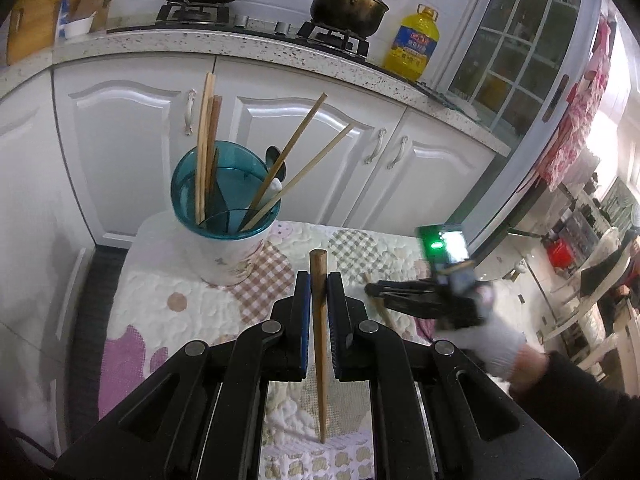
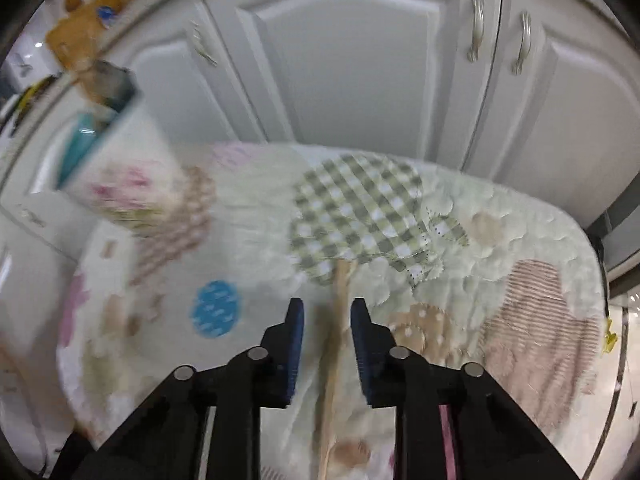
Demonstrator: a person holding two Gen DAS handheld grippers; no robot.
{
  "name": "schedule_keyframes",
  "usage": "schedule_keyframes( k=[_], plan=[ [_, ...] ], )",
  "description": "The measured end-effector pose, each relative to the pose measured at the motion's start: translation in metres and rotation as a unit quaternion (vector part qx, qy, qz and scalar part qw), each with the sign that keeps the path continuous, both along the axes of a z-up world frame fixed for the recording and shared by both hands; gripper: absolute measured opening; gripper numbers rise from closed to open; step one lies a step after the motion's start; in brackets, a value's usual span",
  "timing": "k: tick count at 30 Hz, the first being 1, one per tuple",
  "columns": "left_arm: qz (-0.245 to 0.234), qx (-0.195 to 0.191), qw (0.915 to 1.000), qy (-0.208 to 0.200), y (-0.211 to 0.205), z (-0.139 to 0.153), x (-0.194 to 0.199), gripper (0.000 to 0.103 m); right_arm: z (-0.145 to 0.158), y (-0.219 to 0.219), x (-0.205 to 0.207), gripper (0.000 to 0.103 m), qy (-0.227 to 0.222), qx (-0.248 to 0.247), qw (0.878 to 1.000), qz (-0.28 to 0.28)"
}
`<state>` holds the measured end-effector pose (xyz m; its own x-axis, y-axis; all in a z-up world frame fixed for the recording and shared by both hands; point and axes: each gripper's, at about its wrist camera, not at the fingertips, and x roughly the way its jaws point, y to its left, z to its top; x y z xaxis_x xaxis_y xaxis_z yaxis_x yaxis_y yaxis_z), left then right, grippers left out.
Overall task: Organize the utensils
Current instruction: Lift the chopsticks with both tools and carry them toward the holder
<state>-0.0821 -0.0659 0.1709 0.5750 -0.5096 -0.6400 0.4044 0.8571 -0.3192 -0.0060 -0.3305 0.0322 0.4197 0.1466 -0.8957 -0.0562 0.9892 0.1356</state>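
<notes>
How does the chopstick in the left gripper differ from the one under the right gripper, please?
The chopstick in the left gripper is clamped between shut jaws and lifted off the quilt; the chopstick under the right gripper lies flat on the quilt between open jaws that do not press it. The left one looks darker brown, the right one paler, though that view is blurred. Both are wooden sticks still outside the cup.
</notes>
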Motion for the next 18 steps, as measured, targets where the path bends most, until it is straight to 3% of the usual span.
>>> schedule_keyframes(
  k=[1,2,5,13,18],
  plan=[
    [0.002,0.000,1.0000,-0.001,0.002,0.001,-0.001,0.007,-0.013,-0.001,0.007,0.013,0.011,-0.005,1.000,-0.007],
    [0.004,0.000,1.0000,-0.001,0.004,0.002,-0.001,0.007,-0.011,-0.002,0.007,0.007,-0.013,-0.005,1.000,-0.010],
    [0.011,-0.006,0.9999,-0.002,0.012,0.005,-0.001,0.007,-0.006,-0.005,0.007,0.005,-0.005,0.009,1.000,-0.007],
    [0.023,-0.023,0.9992,-0.021,0.037,0.028,-0.001,0.007,0.089,-0.022,-0.051,0.005,-0.102,0.100,0.990,0.018],
    [0.049,-0.030,0.9975,-0.040,0.058,0.053,0.006,0.007,0.139,-0.007,-0.064,0.005,-0.146,0.129,0.980,0.039]
  ],
)
